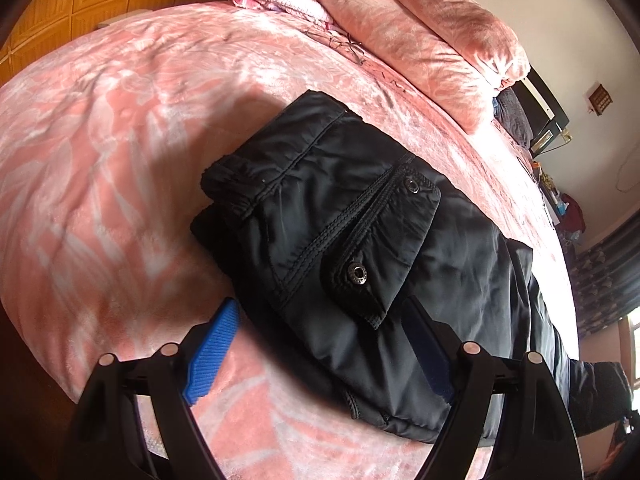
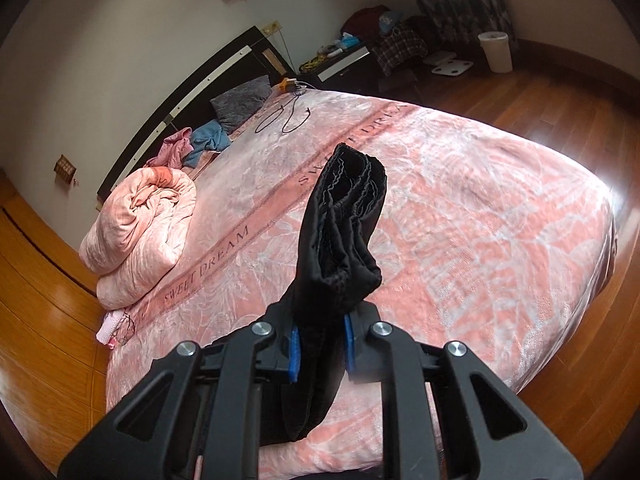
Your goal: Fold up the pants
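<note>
Black nylon pants lie folded on the bed, over a pink blanket with a pale leaf pattern. In the left wrist view the top layer shows a flap pocket with two metal snaps, the flap pointing toward the near right. Stitched seams run diagonally across the fabric. The stacked edge of the fold faces the far left.

Left hand-held gripper: jaws spread wide, blue-padded fingers apart, nothing between them. The left finger sits over the blanket just beside the pants; the right finger is over the black fabric near the pocket flap. Whether either touches the cloth cannot be told.

Right hand-held gripper: jaws clamped on a thick bunch of the pants. Several layers are pinched between the blue pads. The held end stands up above the blanket and away from the camera, its layered edges visible at the far tip. More fabric hangs down below the fingers.

Background, right wrist view: a rolled pink quilt on the far left of the bed, a grey pillow by the dark headboard, pink and blue clothes just beside the pillow, a black cable on the blanket. A white bin stands on the wooden floor at the far right.
</note>
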